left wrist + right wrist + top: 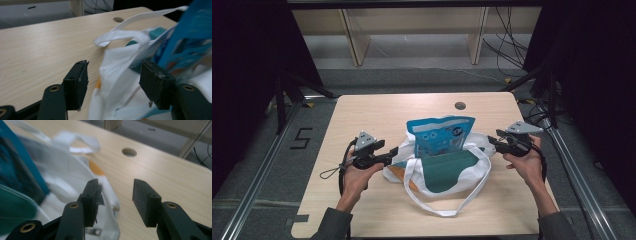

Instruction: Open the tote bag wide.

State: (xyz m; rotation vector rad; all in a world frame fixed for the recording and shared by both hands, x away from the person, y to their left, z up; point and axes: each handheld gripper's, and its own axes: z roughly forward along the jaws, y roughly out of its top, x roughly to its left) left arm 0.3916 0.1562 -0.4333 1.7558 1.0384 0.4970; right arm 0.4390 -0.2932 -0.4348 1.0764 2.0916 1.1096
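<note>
The white fabric tote bag [439,172] with its teal lining lies mid-way across the pale wooden surface [362,115], a blue printed snack pouch [439,135] standing in its mouth. The left gripper [396,150] is spread, bag cloth loose between its jaws; the right gripper [490,140] is also parted, gripping nothing. To release cleanly, I judge both should back straight off, clear of the long white handle loops [447,210].

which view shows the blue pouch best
The high view: the blue pouch stands whole in the bag. The left gripper view catches its blurred edge, the right gripper view a blue sliver.
</note>
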